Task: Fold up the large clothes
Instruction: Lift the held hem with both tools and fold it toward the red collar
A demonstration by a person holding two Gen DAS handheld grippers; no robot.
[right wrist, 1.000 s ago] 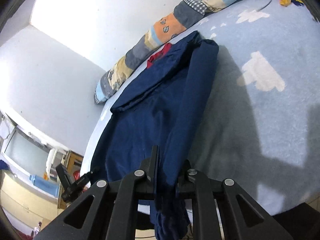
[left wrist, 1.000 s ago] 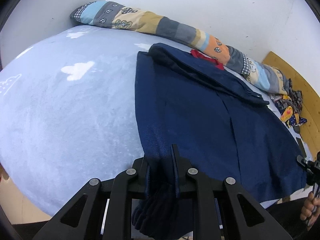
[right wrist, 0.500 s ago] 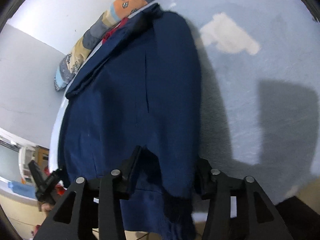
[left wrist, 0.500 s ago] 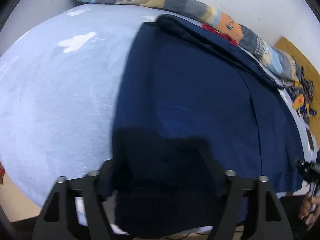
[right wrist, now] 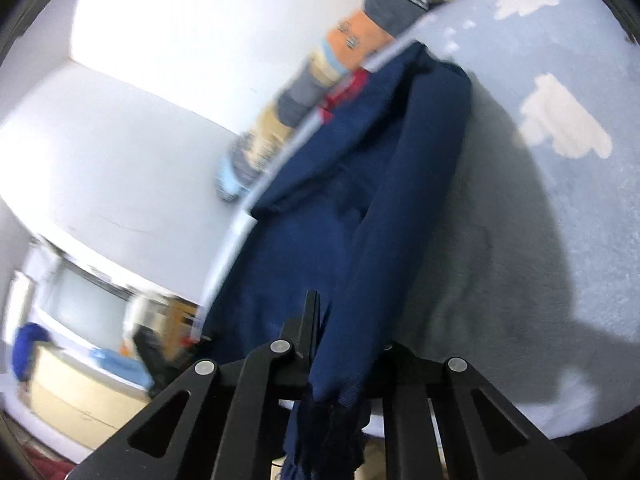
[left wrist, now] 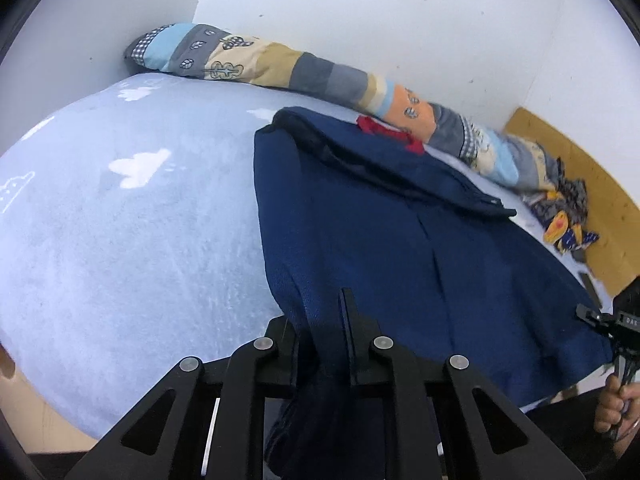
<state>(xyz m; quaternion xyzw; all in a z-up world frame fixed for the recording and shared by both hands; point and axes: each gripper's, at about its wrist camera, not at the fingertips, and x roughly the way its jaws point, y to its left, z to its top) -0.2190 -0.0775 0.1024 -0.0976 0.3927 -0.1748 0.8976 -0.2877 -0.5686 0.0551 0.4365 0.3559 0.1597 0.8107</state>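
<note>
White walls (left wrist: 360,20), wooden headboard (left wrist: 560,168), pale-blue cloud-print bed (left wrist: 120,220)

The left tool (left wrist: 326,320) pinches the navy garment's (left wrist: 380,240) near hem (bunched) on the pale-blue bed (left wrist: 120,220).

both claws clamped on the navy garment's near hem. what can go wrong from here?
1. The left claw and right claw each pinch a bunched bit of the navy garment; it may slip out.
2. The folded strip on top could slide off.
3. Pulling may drag the red piece along.
</note>
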